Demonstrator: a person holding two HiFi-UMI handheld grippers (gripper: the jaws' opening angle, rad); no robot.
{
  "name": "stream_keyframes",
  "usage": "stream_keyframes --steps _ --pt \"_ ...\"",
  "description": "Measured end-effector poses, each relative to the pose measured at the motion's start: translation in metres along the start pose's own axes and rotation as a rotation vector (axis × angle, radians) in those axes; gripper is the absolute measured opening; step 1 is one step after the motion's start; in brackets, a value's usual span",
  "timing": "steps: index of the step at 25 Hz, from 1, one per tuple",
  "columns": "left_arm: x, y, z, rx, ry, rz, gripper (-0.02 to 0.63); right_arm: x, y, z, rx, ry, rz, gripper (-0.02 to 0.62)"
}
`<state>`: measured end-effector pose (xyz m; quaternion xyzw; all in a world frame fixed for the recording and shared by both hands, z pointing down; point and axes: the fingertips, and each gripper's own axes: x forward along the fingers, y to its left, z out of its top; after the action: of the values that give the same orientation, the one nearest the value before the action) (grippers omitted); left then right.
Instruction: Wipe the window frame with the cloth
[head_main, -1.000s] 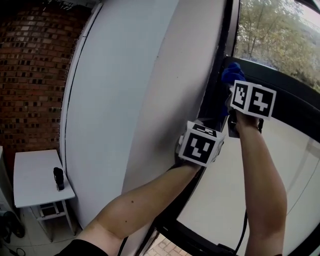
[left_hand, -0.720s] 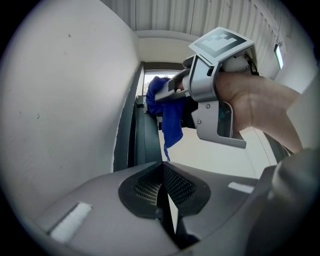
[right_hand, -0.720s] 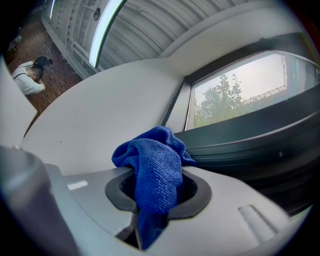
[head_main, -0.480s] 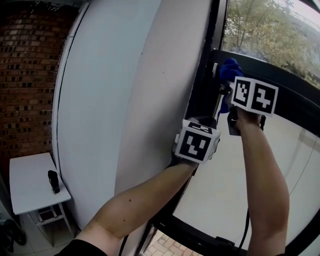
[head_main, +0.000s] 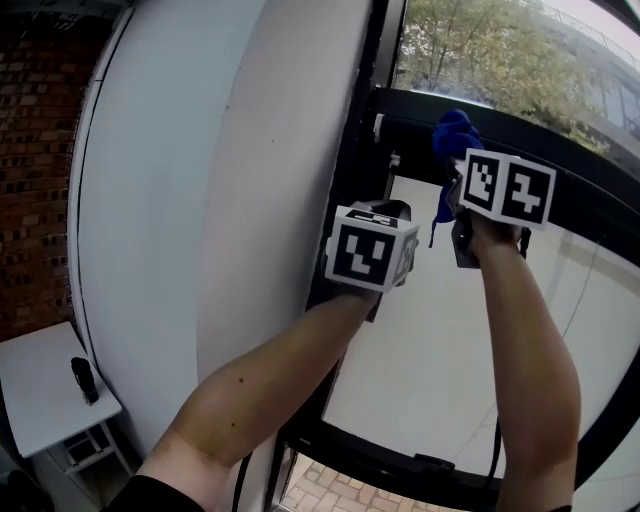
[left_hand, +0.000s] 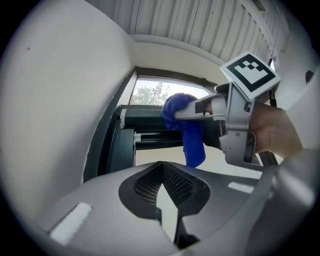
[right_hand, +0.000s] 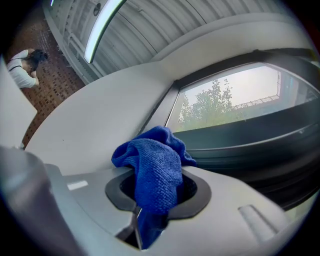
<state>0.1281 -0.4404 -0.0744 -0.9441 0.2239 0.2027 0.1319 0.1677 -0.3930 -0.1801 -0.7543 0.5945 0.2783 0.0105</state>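
A blue cloth (head_main: 452, 135) is bunched in my right gripper (head_main: 452, 182), which is shut on it. The cloth sits up against the dark horizontal bar of the window frame (head_main: 585, 178), close to the corner with the upright frame member (head_main: 352, 180). In the right gripper view the cloth (right_hand: 152, 167) fills the jaws and hides the fingertips. My left gripper (head_main: 388, 213) hovers beside the upright frame member, lower and to the left of the cloth. Its jaws (left_hand: 161, 165) meet at the tips with nothing between them. In the left gripper view the cloth (left_hand: 189, 132) hangs from the right gripper.
A broad white wall column (head_main: 270, 200) flanks the window on the left, with a brick wall (head_main: 30, 150) beyond it. A small white table (head_main: 40, 385) with a dark object (head_main: 83, 380) stands low at the left. Trees (head_main: 470, 55) show through the glass.
The head view has swung right toward the window. My right gripper still holds the cloth against the frame near the corner. The left gripper has risen slightly beside the upright member.
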Motion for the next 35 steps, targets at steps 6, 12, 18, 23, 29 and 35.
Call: stream_keyframes --steps 6,12,18,23,29,35 --pt "0.016 -0.019 0.037 -0.027 -0.045 -0.089 -0.011 -0.024 -0.031 0.003 -0.041 0.012 -0.067 0.11" --pt "0.03 -0.046 0.078 -0.001 -0.044 -0.158 -0.008 -0.055 -0.067 0.009 -0.062 0.032 -0.157 0.11" --pt "0.041 -0.071 0.1 0.025 -0.077 -0.154 -0.008 -0.071 -0.09 0.01 -0.074 0.039 -0.161 0.109" --pt "0.05 -0.1 0.109 0.042 -0.089 -0.132 -0.008 -0.089 -0.11 0.015 -0.1 0.047 -0.148 0.109" --pt "0.06 -0.132 0.109 0.019 -0.076 -0.127 -0.008 -0.107 -0.134 0.018 -0.103 0.033 -0.133 0.109" --pt "0.064 -0.161 0.116 0.038 -0.086 -0.127 -0.008 -0.132 -0.165 0.021 -0.104 0.022 -0.146 0.109"
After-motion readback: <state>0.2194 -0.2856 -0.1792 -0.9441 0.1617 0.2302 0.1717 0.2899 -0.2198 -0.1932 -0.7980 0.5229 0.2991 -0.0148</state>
